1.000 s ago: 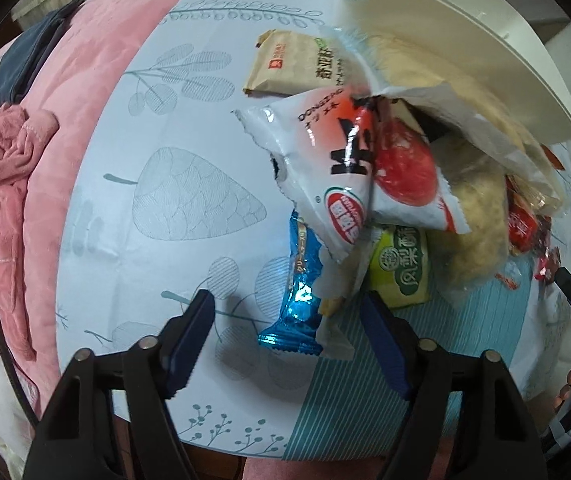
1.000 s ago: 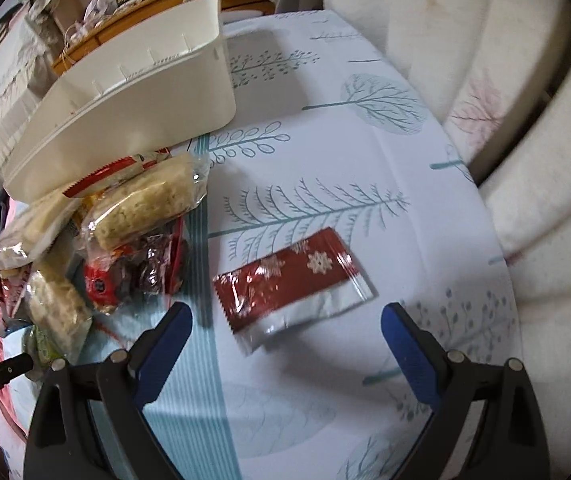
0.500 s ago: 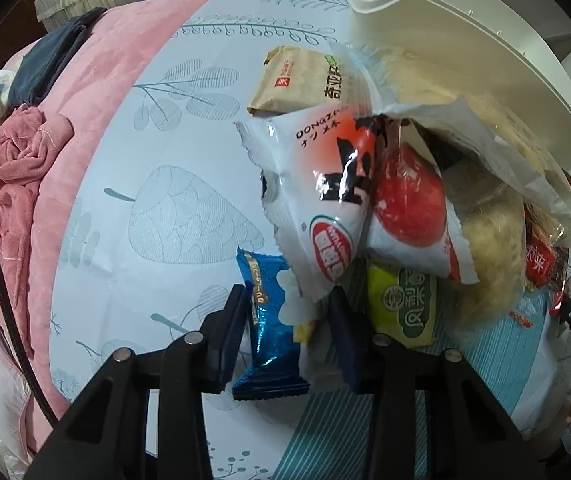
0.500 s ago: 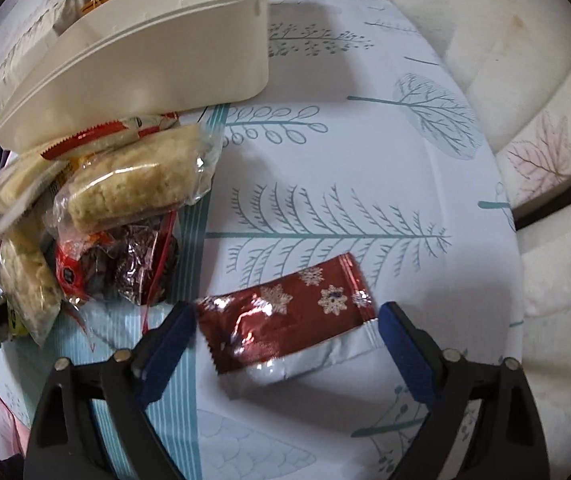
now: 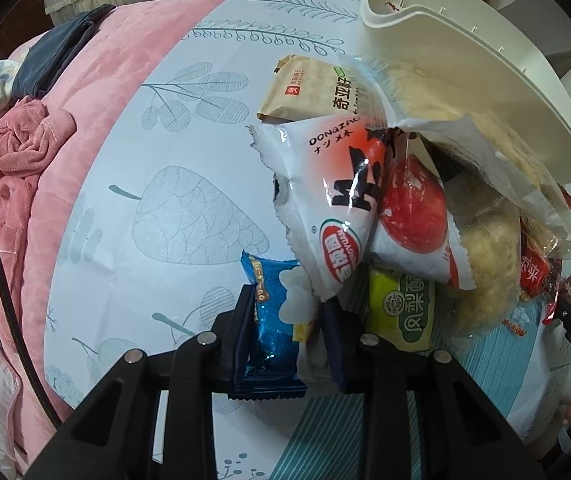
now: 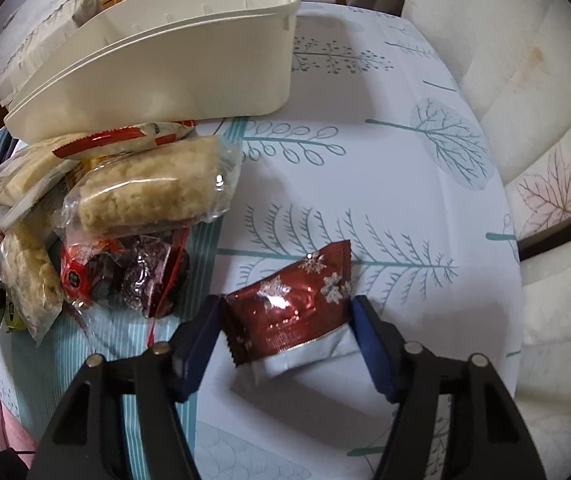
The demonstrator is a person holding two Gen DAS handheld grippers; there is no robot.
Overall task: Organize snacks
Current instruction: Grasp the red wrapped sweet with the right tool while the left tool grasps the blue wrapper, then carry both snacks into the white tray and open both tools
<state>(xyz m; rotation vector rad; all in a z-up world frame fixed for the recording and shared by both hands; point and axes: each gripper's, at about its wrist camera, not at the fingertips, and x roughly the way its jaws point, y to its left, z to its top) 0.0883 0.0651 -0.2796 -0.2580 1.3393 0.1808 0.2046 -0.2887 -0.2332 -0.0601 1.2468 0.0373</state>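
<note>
My left gripper [image 5: 287, 304] points down at the near edge of a snack pile. Its jaws are closing, and the pads pinch a blue snack packet [image 5: 271, 332] that lies partly under a white and red bag [image 5: 337, 200]. My right gripper [image 6: 285, 306] is also closing. Its pads press the two ends of a shiny red packet with snowflakes [image 6: 285, 324], which buckles upward between them on the tablecloth [image 6: 365, 184]. A white plastic bin [image 6: 165, 68] stands behind the pile, also seen at the top right of the left wrist view [image 5: 465, 60].
The pile holds a tan cracker packet [image 5: 305, 92], a green and yellow packet [image 5: 401, 308], clear-wrapped rice bars [image 6: 145, 192] and small red sweets [image 6: 85, 276]. A pink blanket [image 5: 25, 160] lies left of the table. Cream cushions [image 6: 525, 120] border it on the right.
Both grippers have narrowed. The left closed from wide open onto the blue packet. The right moved in over the red packet, took it by its ends, and the packet bent upward.
</note>
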